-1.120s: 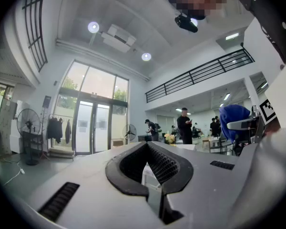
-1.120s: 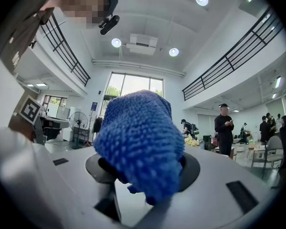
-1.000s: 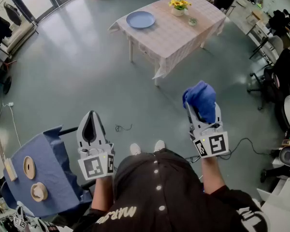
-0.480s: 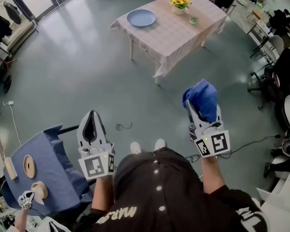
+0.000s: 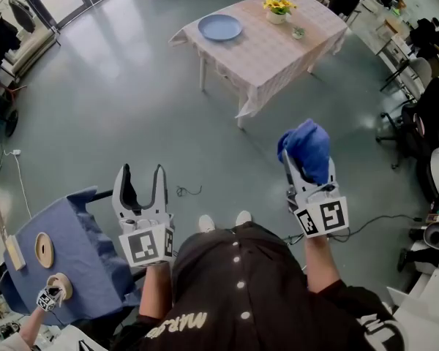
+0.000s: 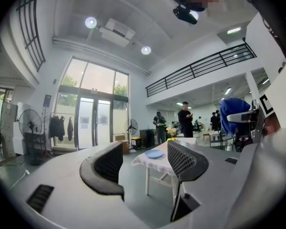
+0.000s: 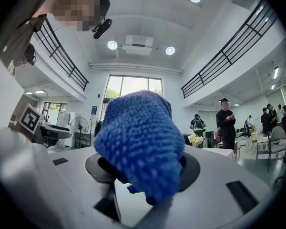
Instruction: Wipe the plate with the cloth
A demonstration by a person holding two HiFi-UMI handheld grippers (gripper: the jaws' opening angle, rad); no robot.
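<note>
Head view first: the round blue plate (image 5: 219,28) is seen lying flat on the desk (image 5: 278,50), near the desk's far left corner. The blue cloth (image 5: 306,146) is well apart from the plate. It is bunched up and gripped tight in the right tongs (image 5: 307,168), with the fluffy lump sticking out past the tips. In the right gripper view the cloth is seen squeezed between the two jaws, and much of the room behind is blocked by it. The left tongs (image 5: 141,172) are spread wide. They have just been opened, and nothing is held between them. In the left gripper view the plate and the desk are seen far away through the gap. Both tongs are held out level in front of the person, side by side and apart from each other.

The desk is covered with a pale checked cover. Yellow flowers (image 5: 276,6) in a white pot are set on its far side, away from the plate. The desk is stood on a grey floor (image 5: 117,108), well ahead of the person's white shoes (image 5: 205,225). A thin cable (image 5: 184,191) is seen lying on the floor near the left tongs. A stand (image 5: 73,225) draped in blue is seen at the lower left, with two round wooden discs (image 5: 44,252) on it. Some people (image 6: 186,119) are seen standing behind the desk in the left gripper view.
</note>
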